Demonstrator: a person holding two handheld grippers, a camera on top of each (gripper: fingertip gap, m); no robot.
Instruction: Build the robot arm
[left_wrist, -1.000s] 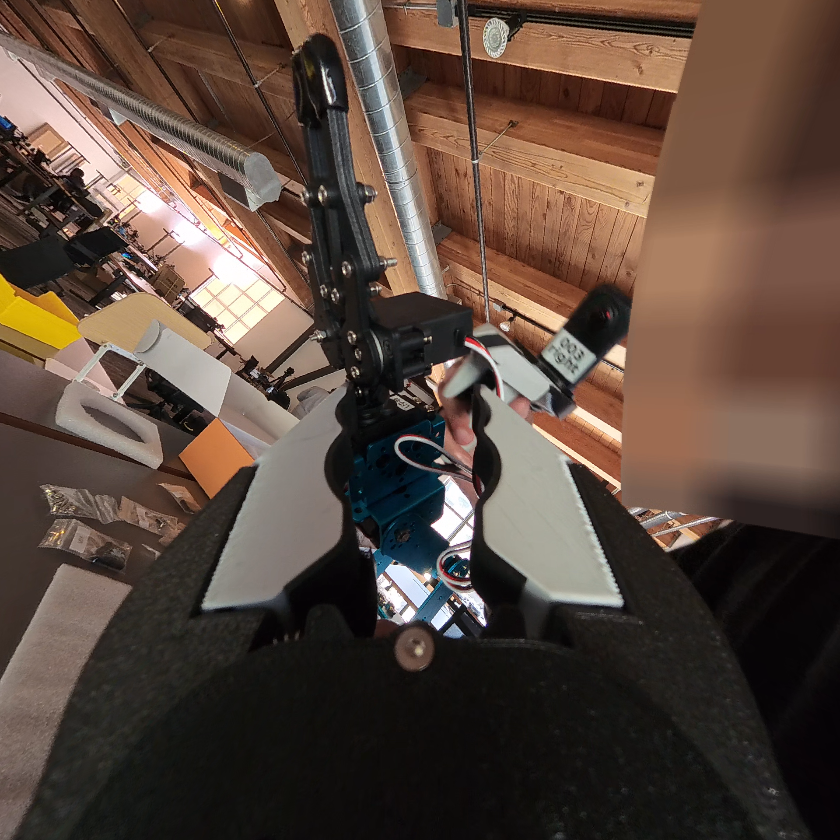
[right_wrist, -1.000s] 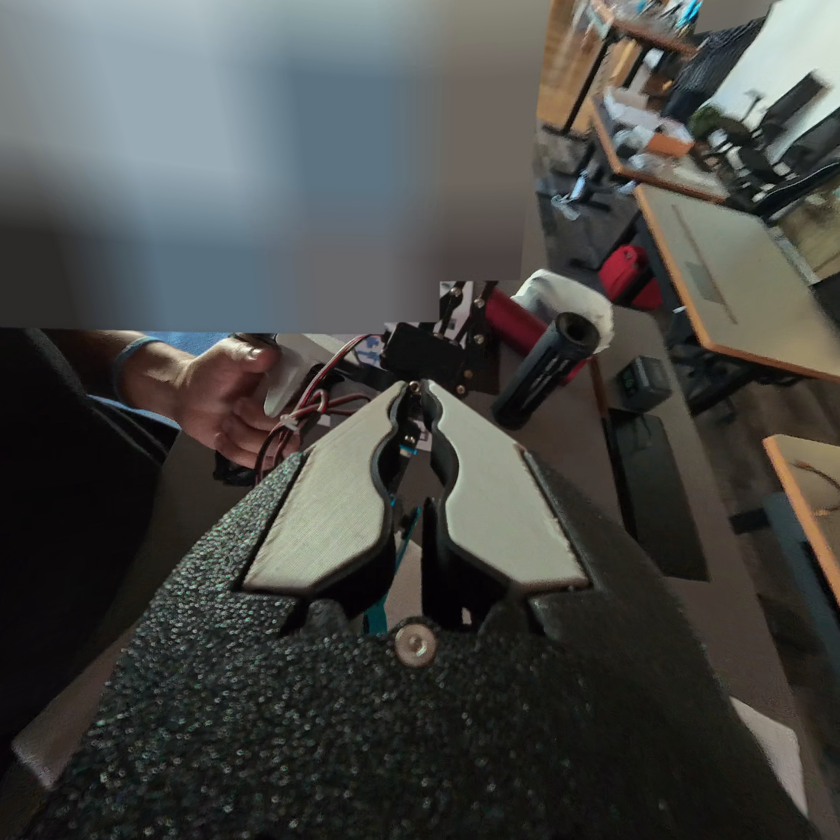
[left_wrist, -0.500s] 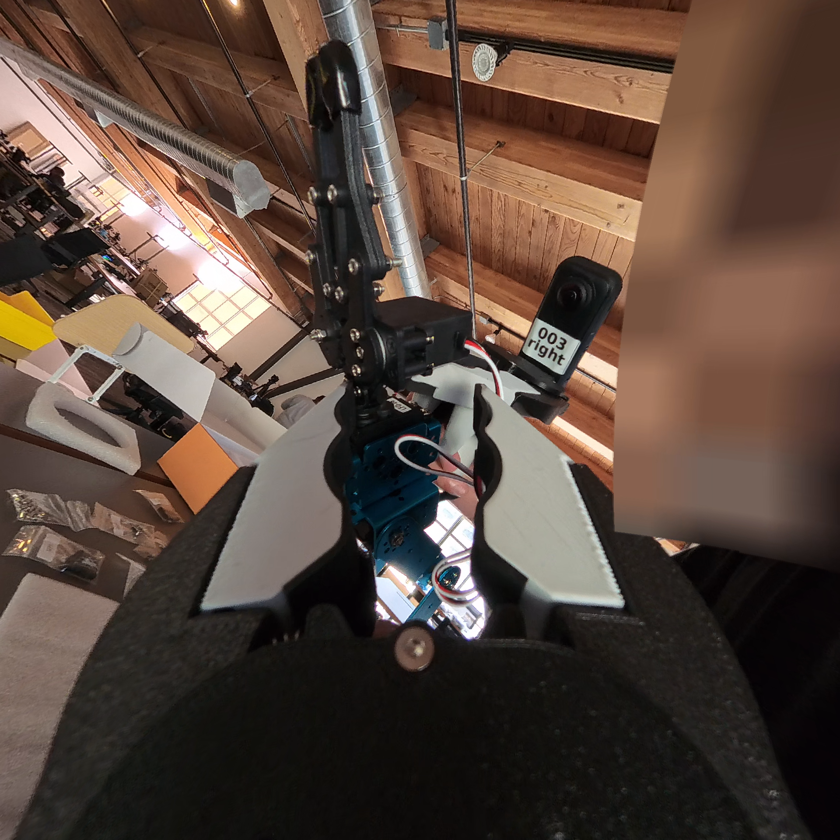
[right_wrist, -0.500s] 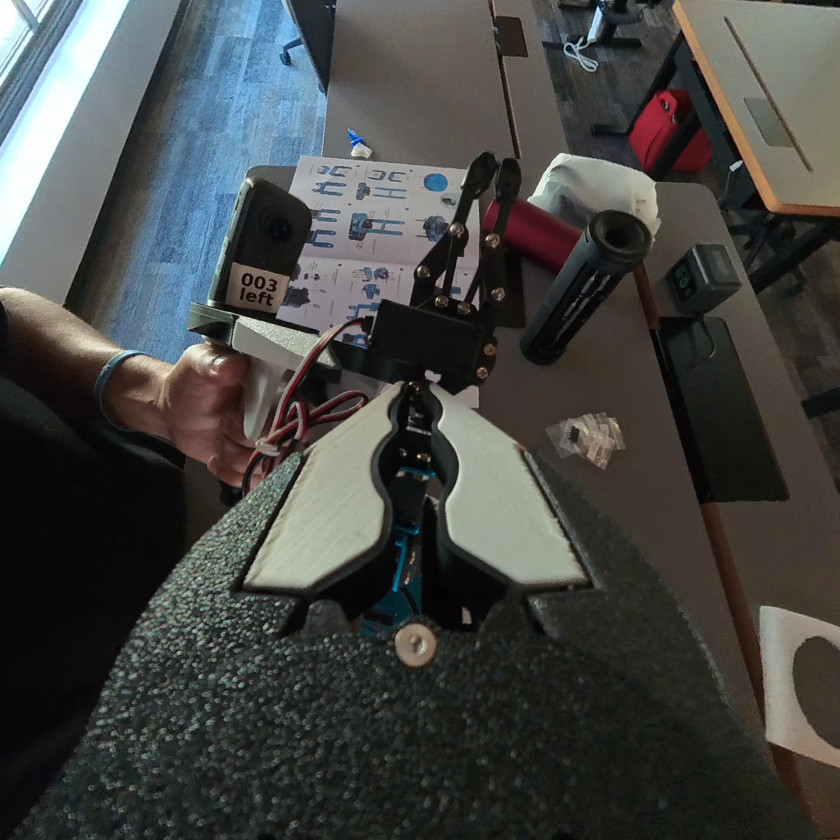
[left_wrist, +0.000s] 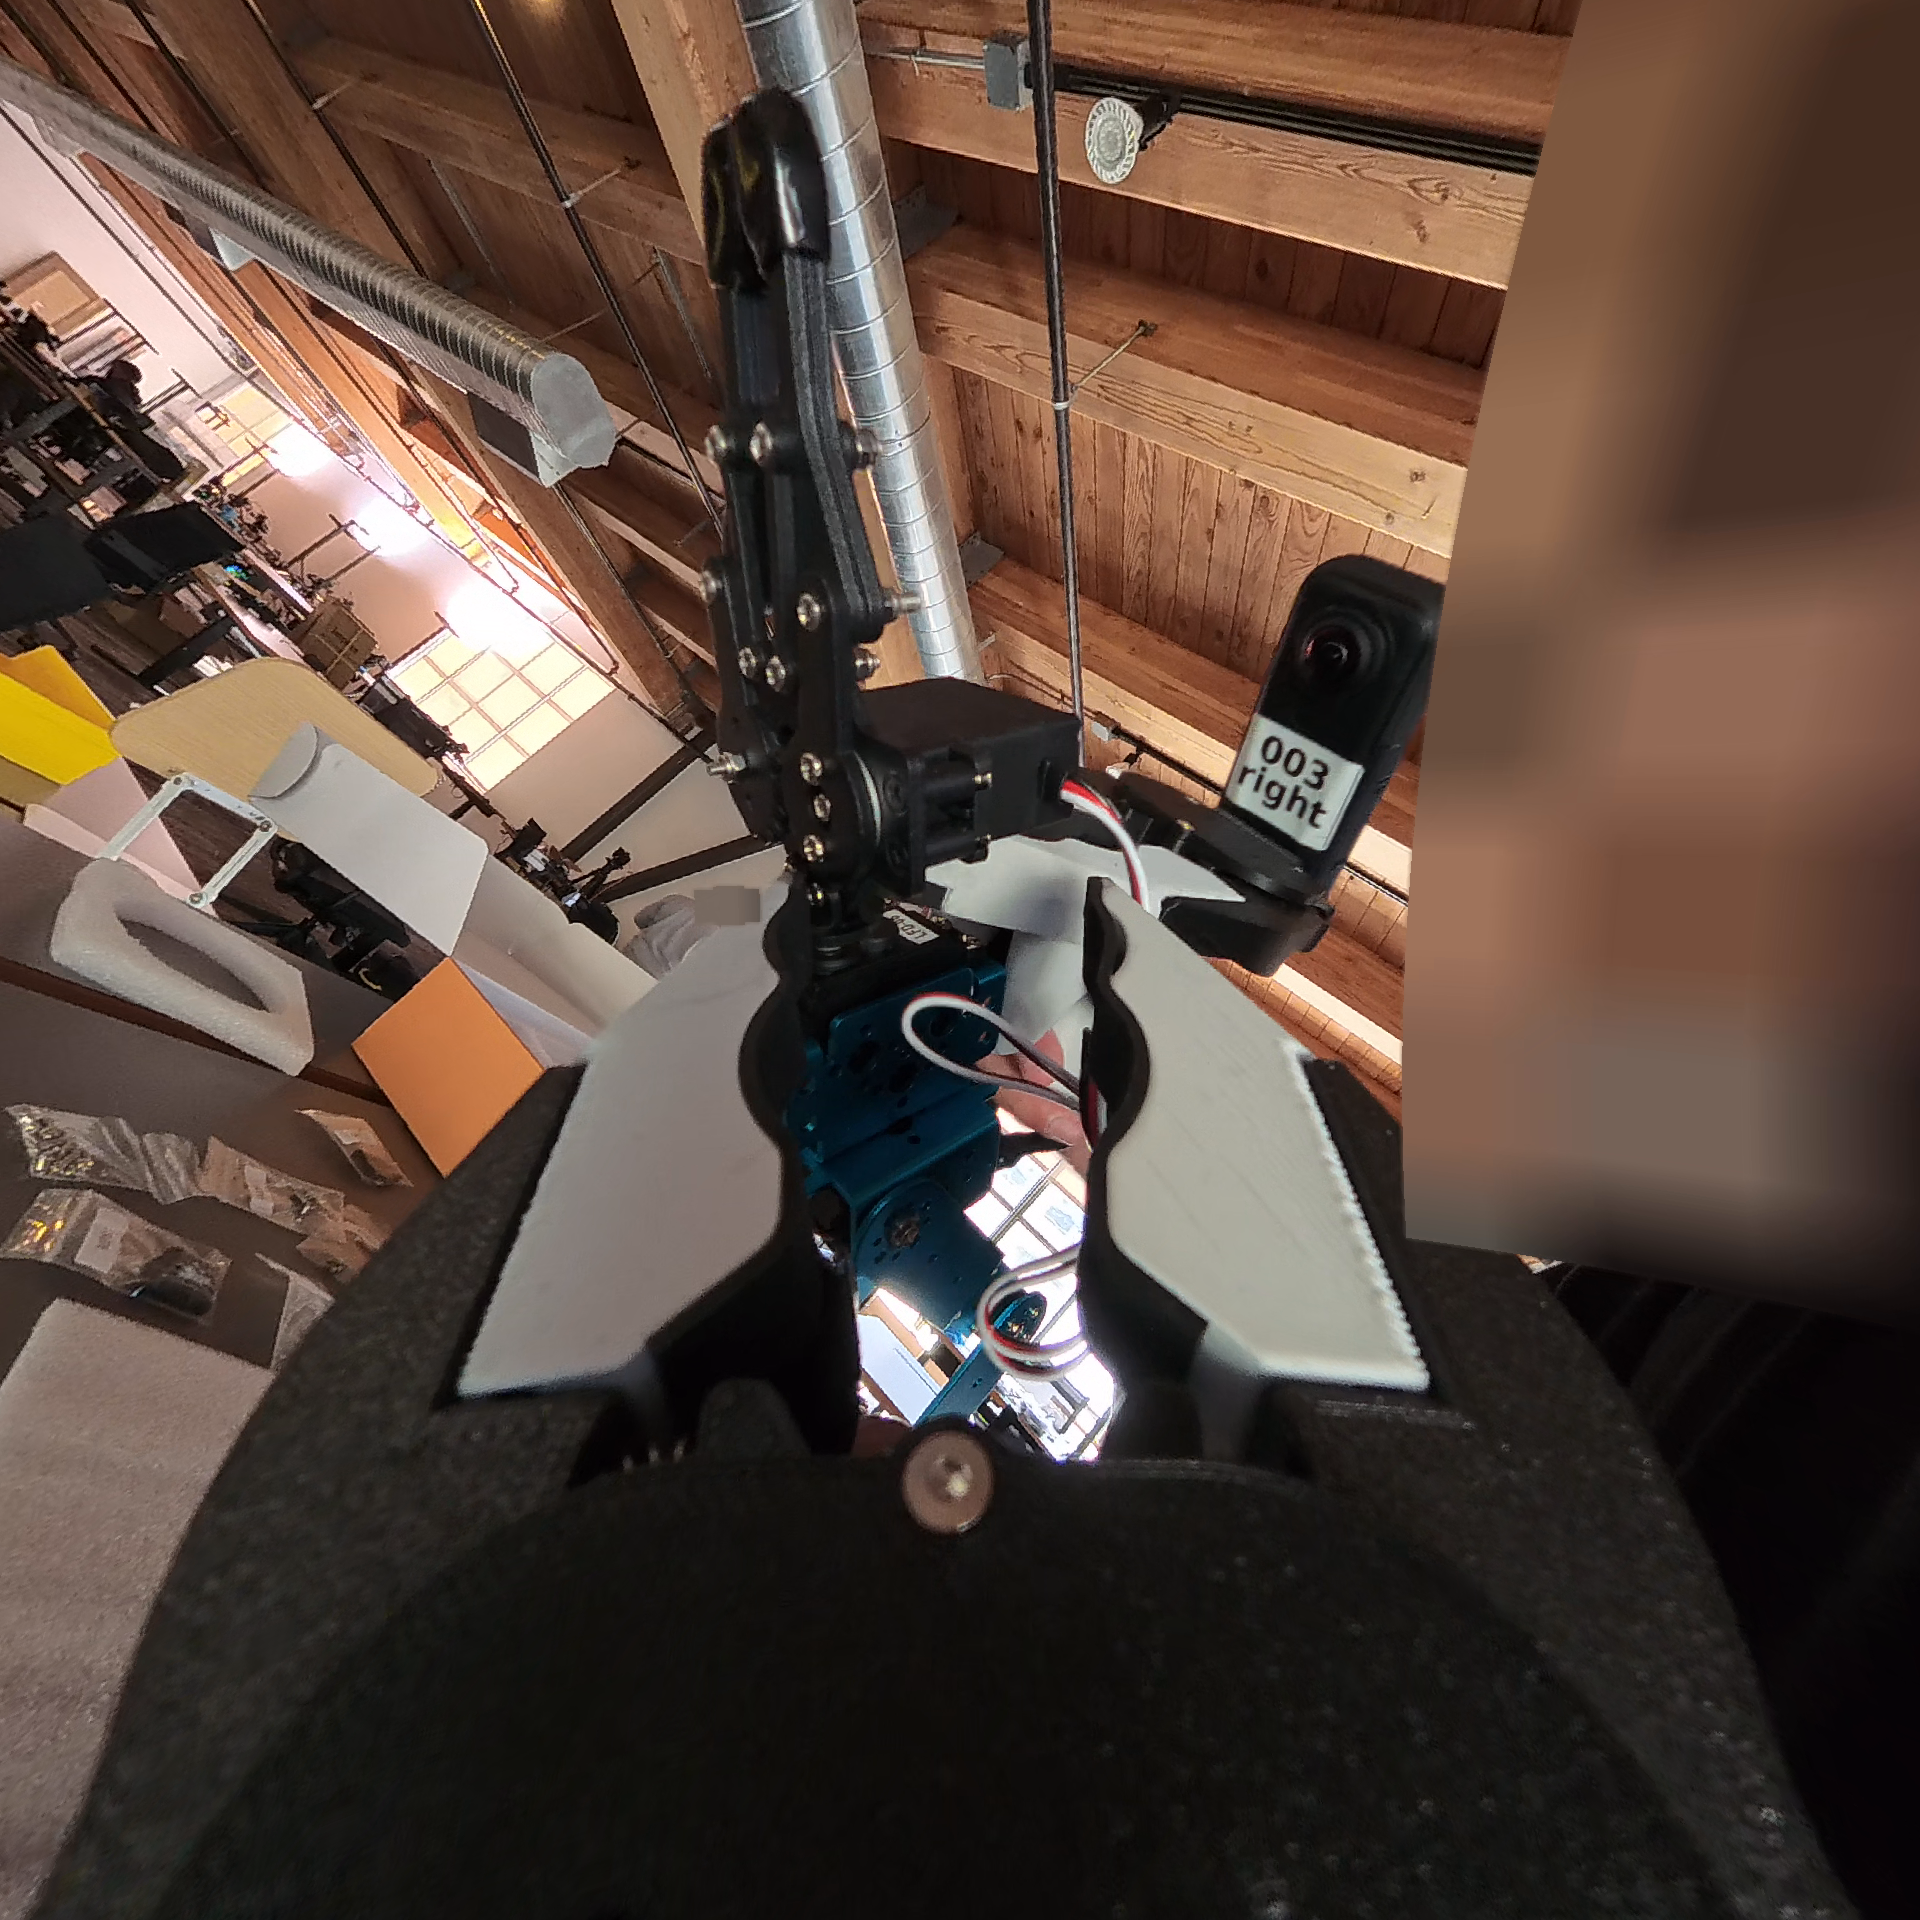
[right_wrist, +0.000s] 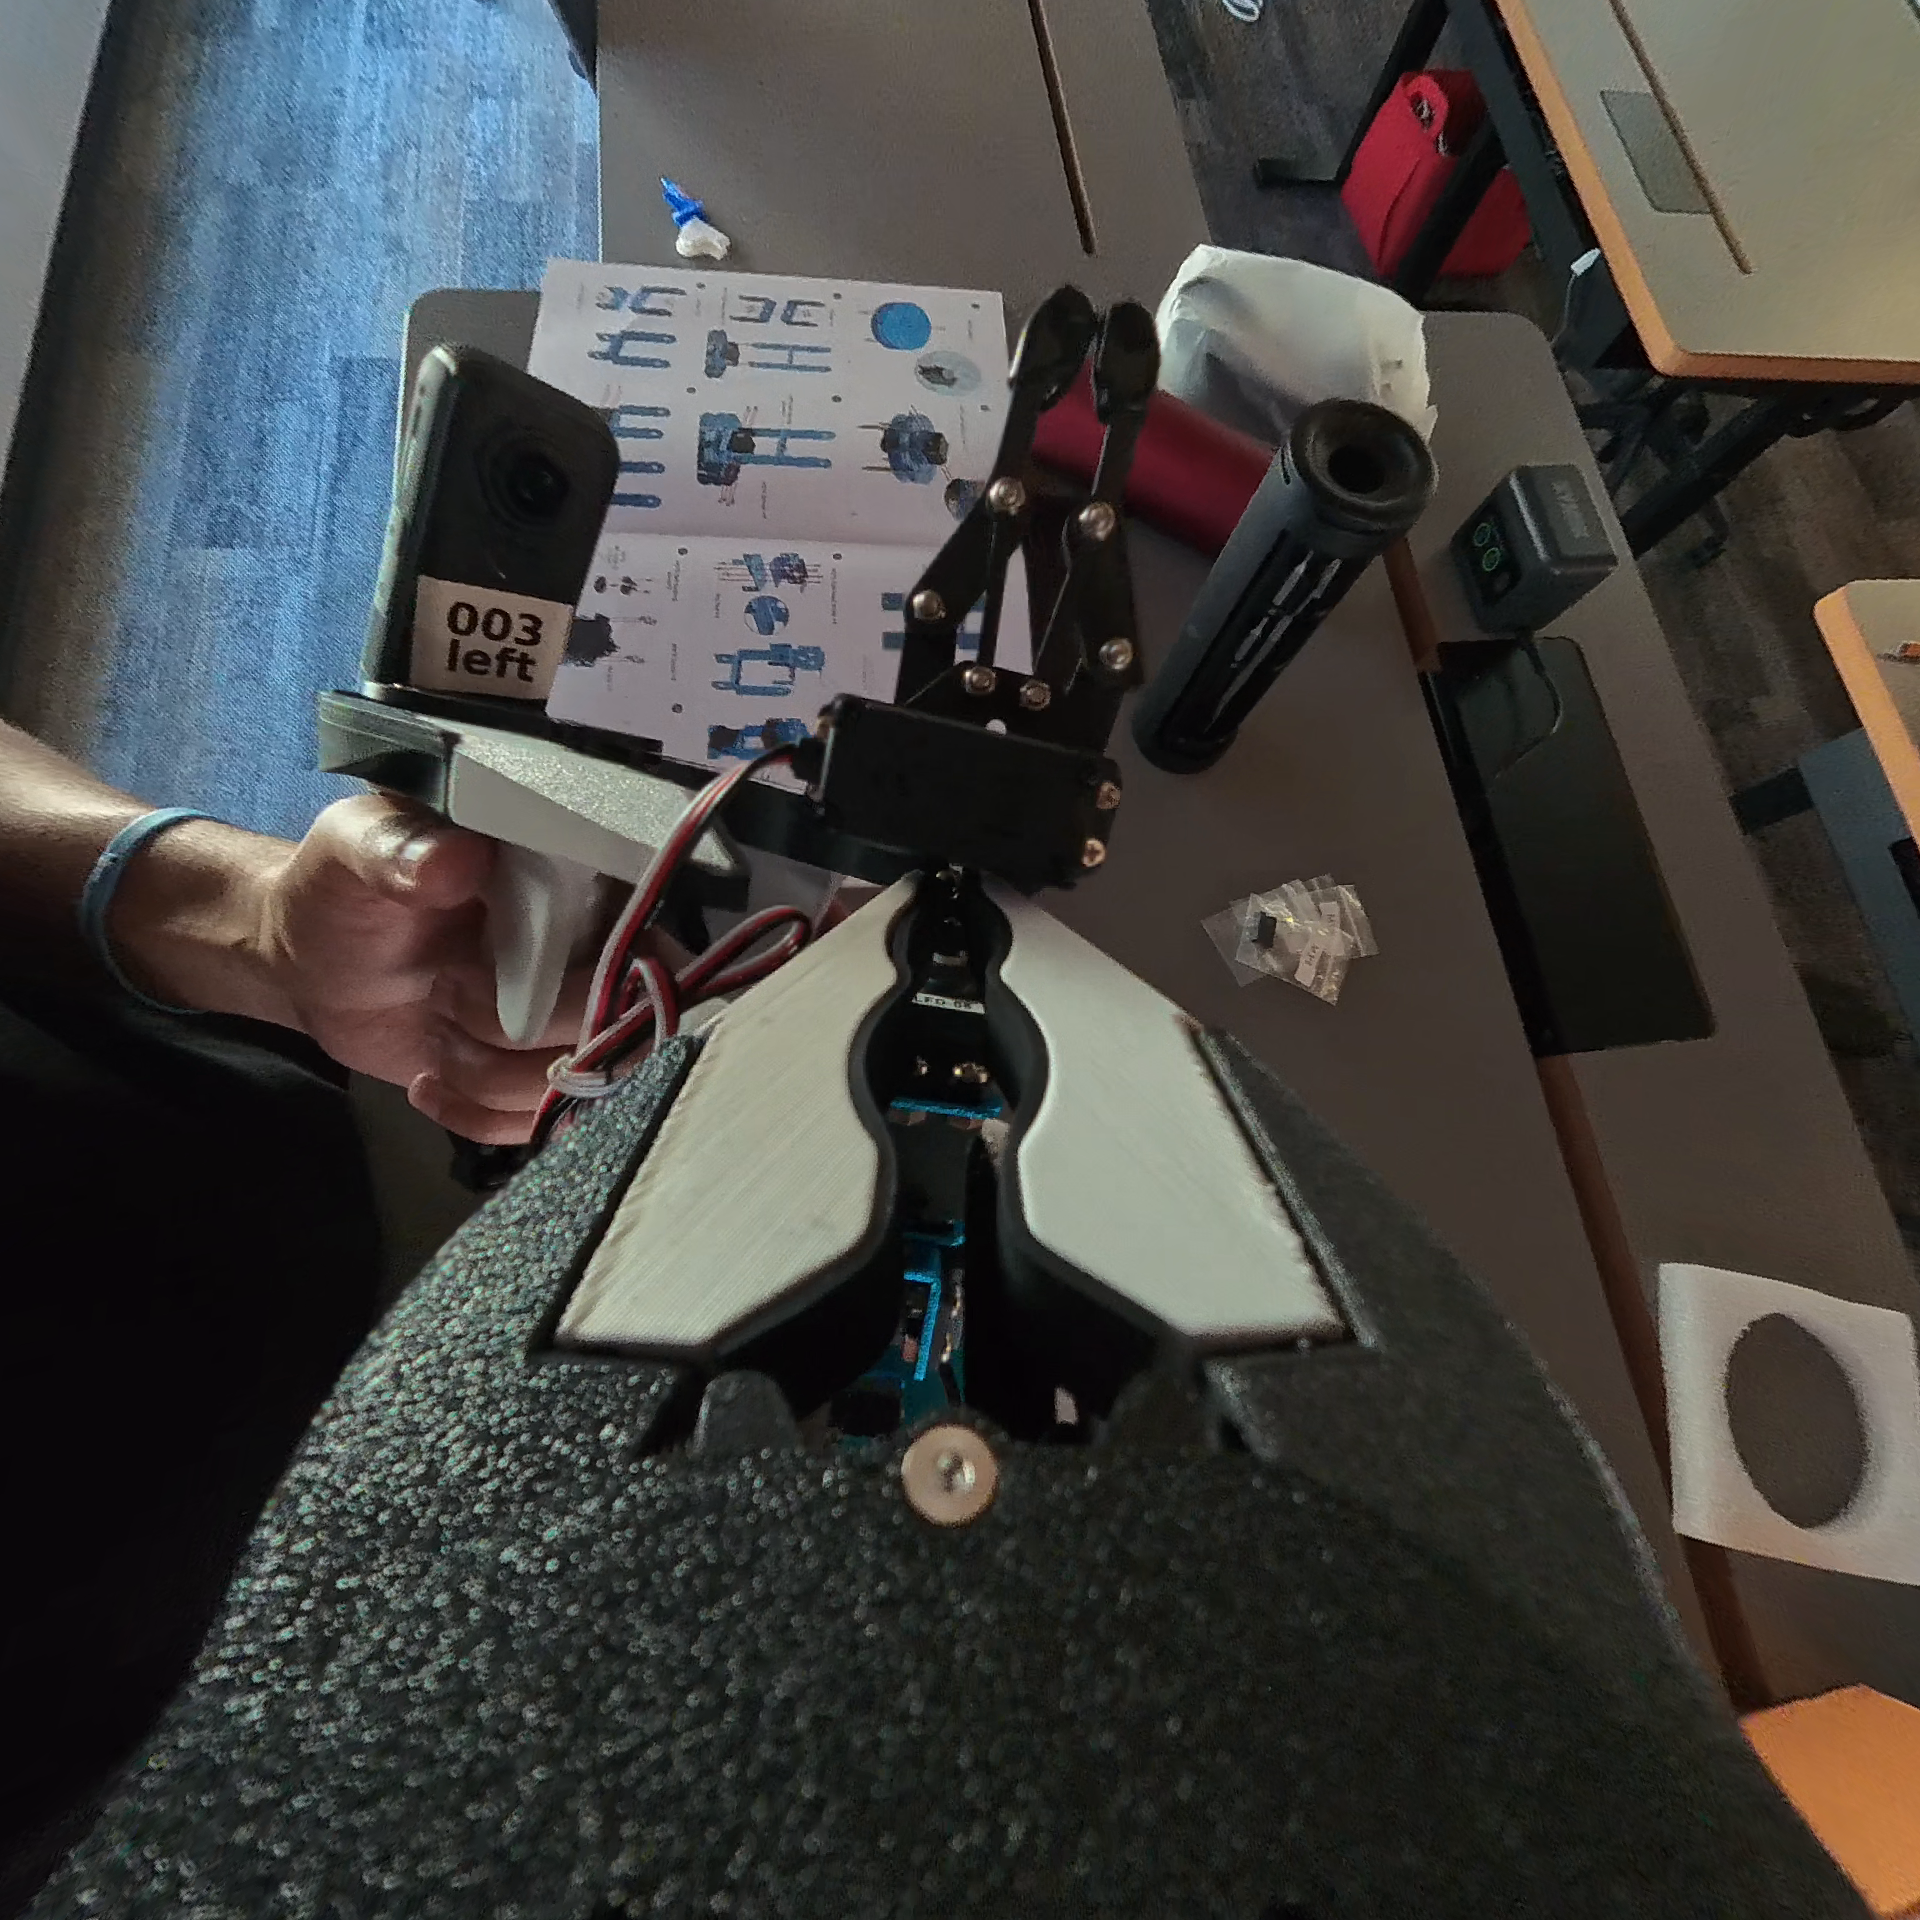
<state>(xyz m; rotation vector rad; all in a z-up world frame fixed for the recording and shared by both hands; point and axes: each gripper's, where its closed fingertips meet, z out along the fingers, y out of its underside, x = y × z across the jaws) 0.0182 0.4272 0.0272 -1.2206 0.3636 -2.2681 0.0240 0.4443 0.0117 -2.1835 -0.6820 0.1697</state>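
The left gripper (left_wrist: 935, 977) pointed up toward the timber ceiling (left_wrist: 1195, 364), its white fingers (left_wrist: 665, 1164) set apart around the blue metal brackets (left_wrist: 894, 1101) of a small robot arm assembly (left_wrist: 831, 790). The left finger lay against the brackets; a gap showed beside the right finger, so whether the jaws gripped the part I cannot tell. Above the brackets sat a black servo (left_wrist: 966, 790) with red, white and black wires (left_wrist: 1101, 831), and a black claw (left_wrist: 769, 416) rose from it, its tips closed together.

The right gripper (right_wrist: 951, 904) looked down on the same assembly from the other side — its fingers (right_wrist: 769, 1153) clenched on the black neck below the servo (right_wrist: 966, 779), with the blue brackets (right_wrist: 935, 1278) hidden deep between them. The claw (right_wrist: 1049, 520) reached out over the grey table (right_wrist: 1299, 810). A hand (right_wrist: 384, 935) with a blue wristband held the left gripper's handle, its camera (right_wrist: 488, 540) above.

On the table lay an open instruction sheet (right_wrist: 769, 436), a black ribbed cylinder (right_wrist: 1278, 592), a red roll (right_wrist: 1174, 468), a white wrapped bundle (right_wrist: 1288, 322) and a small clear parts bag (right_wrist: 1288, 935). In the left wrist view, more parts bags (left_wrist: 125, 1195) and a white foam frame (left_wrist: 177, 956) lay on the table's left — the right gripper's camera (left_wrist: 1340, 717) stood beyond the servo.
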